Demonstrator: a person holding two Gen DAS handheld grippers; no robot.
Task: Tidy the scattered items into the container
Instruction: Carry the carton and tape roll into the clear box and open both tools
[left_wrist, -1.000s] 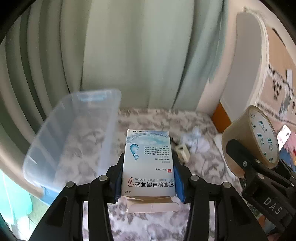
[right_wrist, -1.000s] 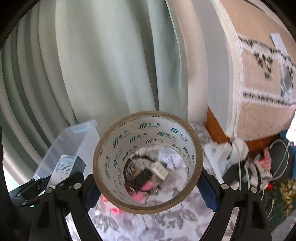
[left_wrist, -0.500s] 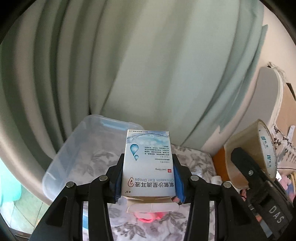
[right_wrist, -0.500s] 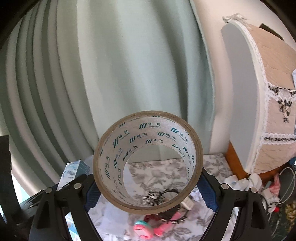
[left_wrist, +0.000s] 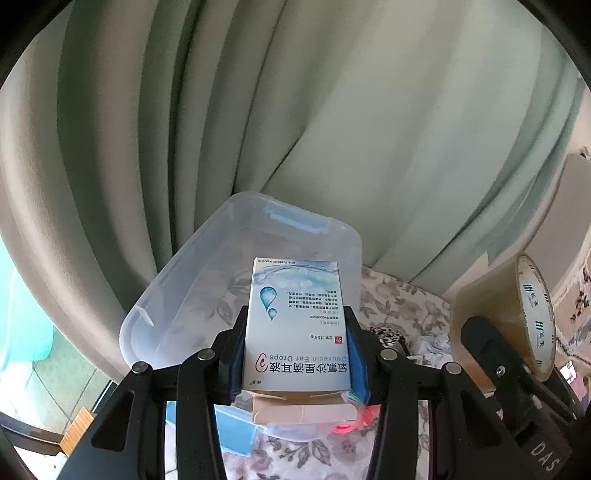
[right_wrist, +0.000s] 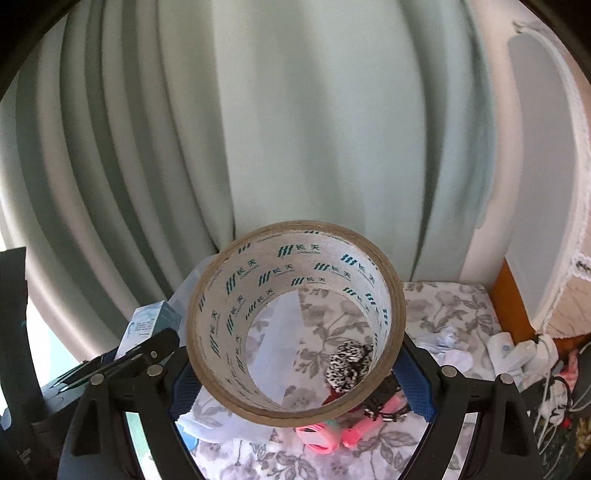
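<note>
My left gripper (left_wrist: 295, 350) is shut on a white and blue ear drops box (left_wrist: 295, 328), held above the near part of a clear plastic container (left_wrist: 207, 291) that stands on the floral cloth. My right gripper (right_wrist: 295, 365) is shut on a wide roll of brown tape (right_wrist: 295, 317), its blue pads pressing both sides. In the left wrist view the tape roll (left_wrist: 506, 317) hangs to the right of the box. The ear drops box (right_wrist: 146, 325) shows at the left in the right wrist view.
On the floral cloth (right_wrist: 443, 306) lie a leopard-print scrunchie (right_wrist: 347, 360), a pink item (right_wrist: 325, 435), crumpled white paper (right_wrist: 450, 343) and cables (right_wrist: 524, 350) at the right. A green curtain (left_wrist: 295, 129) hangs behind. A padded headboard (right_wrist: 546, 184) stands at the right.
Both grippers have swung left with their loads. The container has come from the left side to under the ear drops box, and the tape roll follows beside it.
</note>
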